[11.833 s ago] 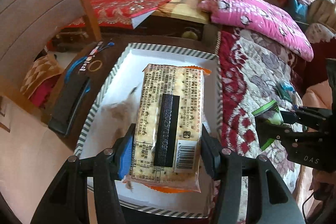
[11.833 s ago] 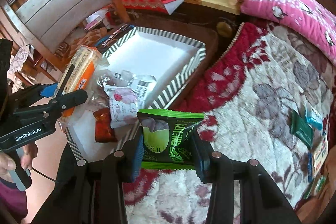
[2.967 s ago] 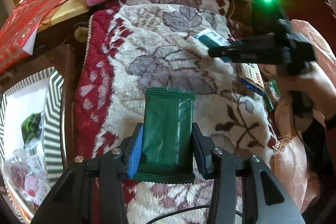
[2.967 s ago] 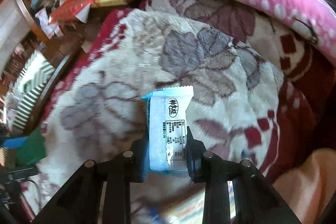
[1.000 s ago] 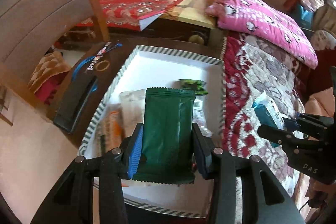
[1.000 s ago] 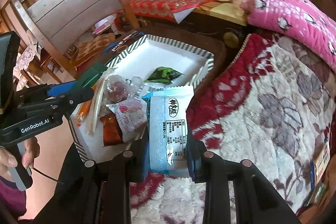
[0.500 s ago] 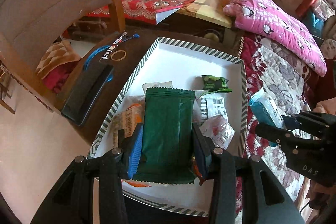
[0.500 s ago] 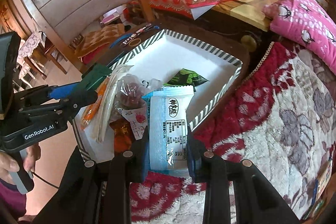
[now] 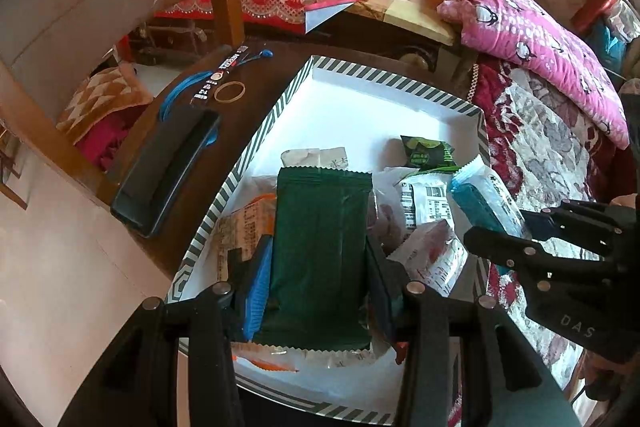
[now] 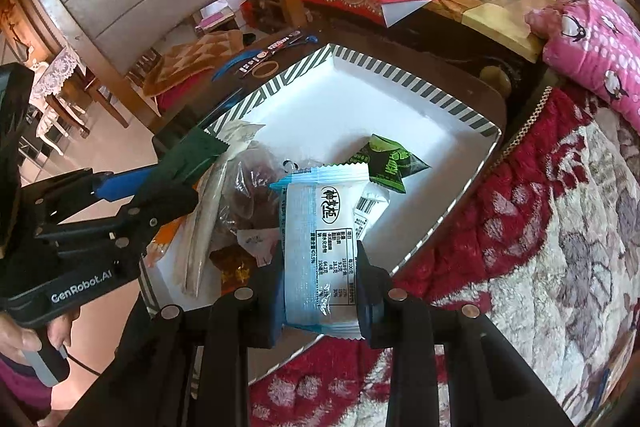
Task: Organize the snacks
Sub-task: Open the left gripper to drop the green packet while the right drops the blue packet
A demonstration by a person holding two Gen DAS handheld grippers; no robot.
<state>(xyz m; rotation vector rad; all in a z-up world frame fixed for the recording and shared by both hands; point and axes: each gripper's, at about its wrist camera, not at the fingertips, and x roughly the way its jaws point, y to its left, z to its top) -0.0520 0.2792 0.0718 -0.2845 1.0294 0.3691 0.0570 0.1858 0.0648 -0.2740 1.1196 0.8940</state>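
Both grippers had come in over the striped tray [image 9: 394, 79] since a second earlier, when the right one hung beside it over the blanket [image 10: 560, 247]. My left gripper [image 9: 318, 267] stayed clamped, partly closed, on the dark green packet [image 9: 320, 251] above the snack pile at the tray's near end. My right gripper [image 10: 318, 267] held the white-and-blue packet [image 10: 324, 239] in a narrow grip over the tray's near right edge.
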